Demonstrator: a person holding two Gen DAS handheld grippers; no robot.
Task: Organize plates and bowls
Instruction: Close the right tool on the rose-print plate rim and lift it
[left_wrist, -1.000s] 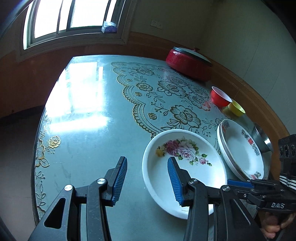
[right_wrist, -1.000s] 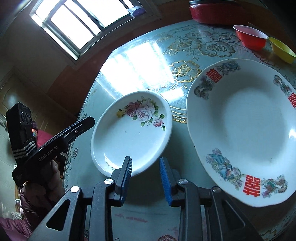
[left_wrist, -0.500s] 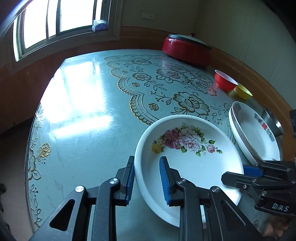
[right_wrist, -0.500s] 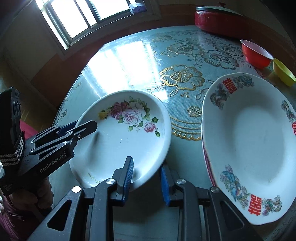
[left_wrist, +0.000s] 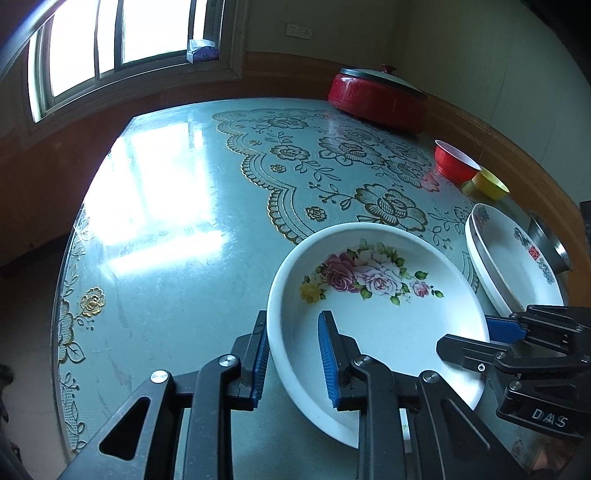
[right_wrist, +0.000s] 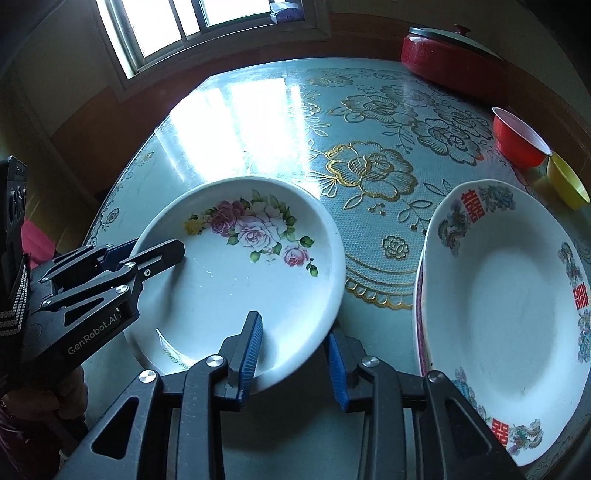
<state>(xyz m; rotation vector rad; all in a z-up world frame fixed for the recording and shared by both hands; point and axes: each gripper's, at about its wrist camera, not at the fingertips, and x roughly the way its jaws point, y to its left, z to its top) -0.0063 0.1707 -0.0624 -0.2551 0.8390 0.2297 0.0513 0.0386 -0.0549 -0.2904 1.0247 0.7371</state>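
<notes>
A white deep plate with painted roses (left_wrist: 388, 332) (right_wrist: 240, 295) lies on the table near its front edge. My left gripper (left_wrist: 292, 321) (right_wrist: 155, 249) is shut on the plate's left rim, one pad outside the wall and one inside. My right gripper (right_wrist: 292, 326) (left_wrist: 469, 334) straddles the plate's near-right rim, one finger over the inside and the other beneath the edge. Its jaws are opening and the pads do not visibly press. To the right lies a large white plate with red characters (right_wrist: 509, 317) (left_wrist: 517, 266), resting on another plate.
A red bowl (left_wrist: 456, 162) and a yellow bowl (left_wrist: 487, 184) stand at the right edge, a metal bowl (left_wrist: 546, 240) behind the large plate. A lidded red pot (left_wrist: 376, 96) sits at the far right corner. The glass-topped table (left_wrist: 166, 221) has a lace pattern.
My left jaws came in from the plate's left side and closed on its rim. My right gripper slid in until the plate's near rim lay between its fingers.
</notes>
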